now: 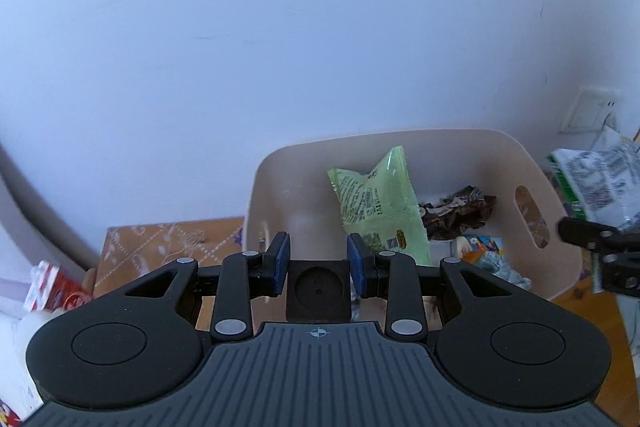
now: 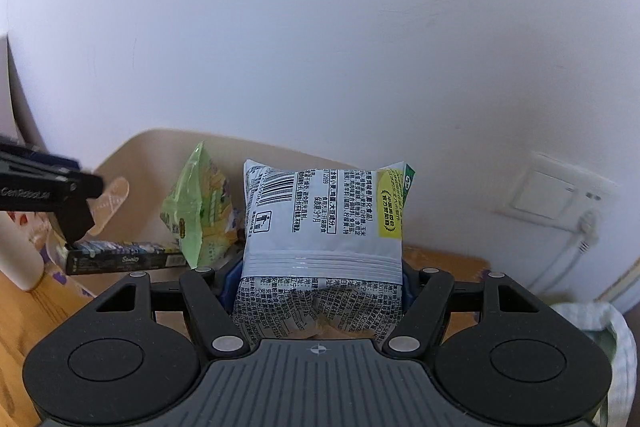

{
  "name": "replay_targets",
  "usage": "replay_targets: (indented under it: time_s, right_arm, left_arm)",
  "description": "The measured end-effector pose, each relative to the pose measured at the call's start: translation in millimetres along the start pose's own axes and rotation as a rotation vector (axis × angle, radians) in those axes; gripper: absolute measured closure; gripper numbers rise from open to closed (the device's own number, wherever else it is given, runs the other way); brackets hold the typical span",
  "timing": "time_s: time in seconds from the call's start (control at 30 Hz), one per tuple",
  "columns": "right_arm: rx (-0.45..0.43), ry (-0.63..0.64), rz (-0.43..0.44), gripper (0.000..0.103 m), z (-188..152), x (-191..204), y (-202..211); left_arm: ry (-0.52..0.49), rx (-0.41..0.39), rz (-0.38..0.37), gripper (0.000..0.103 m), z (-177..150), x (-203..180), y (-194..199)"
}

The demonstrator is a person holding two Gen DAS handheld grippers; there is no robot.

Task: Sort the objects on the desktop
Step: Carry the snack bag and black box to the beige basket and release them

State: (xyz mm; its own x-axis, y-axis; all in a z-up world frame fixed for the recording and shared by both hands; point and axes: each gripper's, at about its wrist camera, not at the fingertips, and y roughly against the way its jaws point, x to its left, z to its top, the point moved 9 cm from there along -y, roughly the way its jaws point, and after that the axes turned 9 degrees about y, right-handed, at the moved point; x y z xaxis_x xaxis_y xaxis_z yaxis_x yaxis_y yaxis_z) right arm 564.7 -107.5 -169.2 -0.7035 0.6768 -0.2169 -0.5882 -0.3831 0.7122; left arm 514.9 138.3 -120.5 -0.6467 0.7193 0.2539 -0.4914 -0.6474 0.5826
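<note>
The left claw [image 1: 319, 259] is gripping a small black box [image 1: 318, 290] between its blue pads, hovering at the near rim of the cream bin [image 1: 560, 267], which is sitting at the surface's far edge by the wall. A green snack bag [image 1: 376, 203] is leaning inside the bin. The right claw [image 2: 320, 283] is clamping a white snack packet [image 2: 324, 227] just right of the bin.
</note>
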Motion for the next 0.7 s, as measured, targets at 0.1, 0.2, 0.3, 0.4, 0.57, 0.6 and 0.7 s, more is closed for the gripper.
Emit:
replay_targets:
  time_s: [0.1, 0.2, 0.3, 0.4, 0.57, 0.6, 0.7]
  right_arm:
    - [0.031, 0.057, 0.001, 0.036, 1.8, 15.9, -18.8]
    - [0.061, 0.096, 0.012, 0.036, 0.3, 30.4, -33.0]
    - [0.089, 0.133, 0.010, 0.035, -3.0, 40.6, -44.2]
    - [0.108, 0.154, -0.016, 0.025, -4.0, 43.5, -51.8]
    - [0.092, 0.138, -0.035, 0.012, -4.2, 42.9, -47.1]
    - [0.087, 0.127, -0.034, 0.012, -4.0, 40.6, -44.8]
    - [0.079, 0.090, -0.027, 0.005, -4.0, 36.2, -37.9]
  left_arm:
    - [-0.029, -0.016, -0.007, 0.071, 4.8, -8.5, -14.0]
    - [-0.043, -0.003, -0.008, 0.071, 5.7, -11.2, -25.9]
    - [-0.042, 0.015, 0.003, 0.071, 3.5, -11.8, -36.2]
    - [-0.035, 0.033, 0.002, 0.066, -0.3, -11.4, -41.2]
    - [-0.094, -0.009, 0.024, 0.037, -2.6, -13.2, -35.6]
    - [-0.091, -0.012, 0.018, 0.037, -2.1, -12.6, -33.6]
    - [-0.076, -0.035, 0.011, 0.036, 1.1, -9.3, -24.4]
